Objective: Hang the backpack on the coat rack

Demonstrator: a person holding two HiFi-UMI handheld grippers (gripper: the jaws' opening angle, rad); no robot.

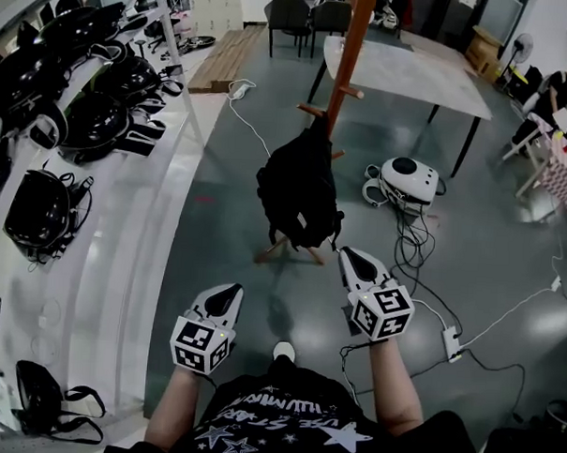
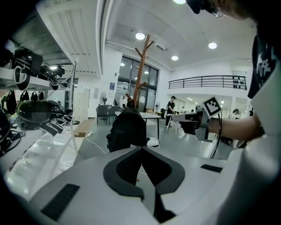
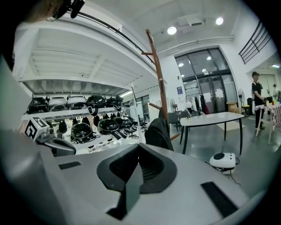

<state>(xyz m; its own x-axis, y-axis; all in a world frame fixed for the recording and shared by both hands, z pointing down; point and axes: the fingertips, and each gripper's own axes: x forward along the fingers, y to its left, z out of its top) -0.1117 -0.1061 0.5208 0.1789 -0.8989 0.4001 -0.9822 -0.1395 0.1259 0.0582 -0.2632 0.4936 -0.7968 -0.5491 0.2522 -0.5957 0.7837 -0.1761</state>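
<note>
The black backpack (image 1: 299, 189) hangs on the brown wooden coat rack (image 1: 347, 64) straight ahead, and neither gripper touches it. Both grippers sit low in the head view, a short way back from it. My left gripper (image 1: 232, 292) is shut and holds nothing. My right gripper (image 1: 350, 257), the closer of the two to the bag's lower right, is also shut and bare. In the left gripper view the backpack (image 2: 127, 129) shows beyond the closed jaw tips (image 2: 141, 148), with the rack pole (image 2: 141, 74) above it. The right gripper view has the backpack (image 3: 158, 132) and the pole (image 3: 159, 79) past its tips (image 3: 138, 146).
White shelves with several black helmets (image 1: 91, 119) run along the left. A grey table (image 1: 412, 76) stands behind the rack, chairs (image 1: 302, 15) beyond it. A white device (image 1: 407, 179), cables and a power strip (image 1: 452, 343) lie on the floor at right. A person (image 1: 552, 92) sits far right.
</note>
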